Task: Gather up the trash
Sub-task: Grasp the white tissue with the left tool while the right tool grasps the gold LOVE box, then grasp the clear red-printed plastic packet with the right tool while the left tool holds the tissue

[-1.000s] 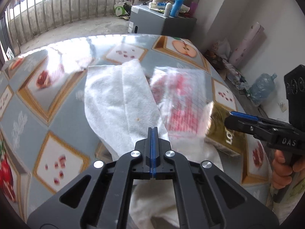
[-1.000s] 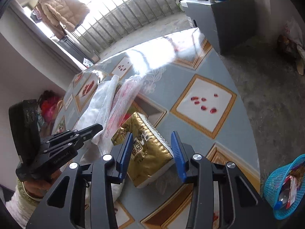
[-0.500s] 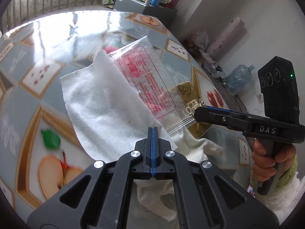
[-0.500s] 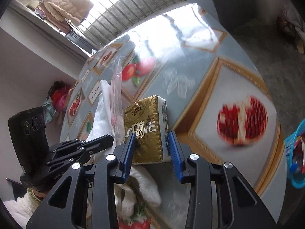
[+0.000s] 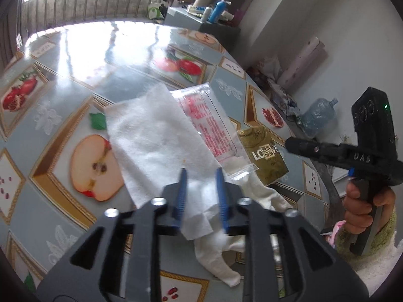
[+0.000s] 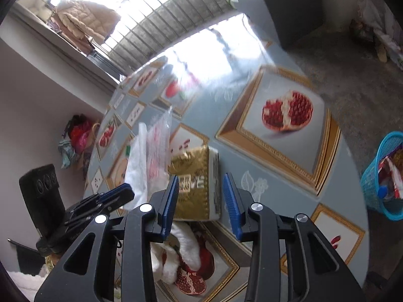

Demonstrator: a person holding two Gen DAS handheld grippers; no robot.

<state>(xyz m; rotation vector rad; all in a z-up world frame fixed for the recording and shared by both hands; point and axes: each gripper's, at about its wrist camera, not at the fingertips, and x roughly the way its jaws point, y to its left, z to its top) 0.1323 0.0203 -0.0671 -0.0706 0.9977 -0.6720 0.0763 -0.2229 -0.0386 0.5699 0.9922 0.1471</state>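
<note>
White tissues point(image 5: 156, 136) lie on the fruit-patterned table point(image 5: 83, 80). A clear plastic wrapper with red print point(image 5: 211, 128) rests on them, and a gold pack point(image 5: 264, 156) lies beside it. My left gripper point(image 5: 200, 176) is open, its jaws either side of the tissue's near edge. My right gripper point(image 6: 200, 183) is open with the gold pack point(image 6: 194, 183) between its jaws. The tissues point(image 6: 137, 166) and wrapper point(image 6: 158, 143) show left of the pack in the right wrist view.
A blue basket point(image 6: 382, 176) with trash in it stands on the floor past the table's right edge. A grey cabinet point(image 5: 201, 20) with bottles stands behind the table. A water jug point(image 5: 317, 115) sits by the wall.
My left gripper has opened; it was shut on the tissue. My right gripper has widened around the gold pack. The tissues and wrapper now lie on the table.
</note>
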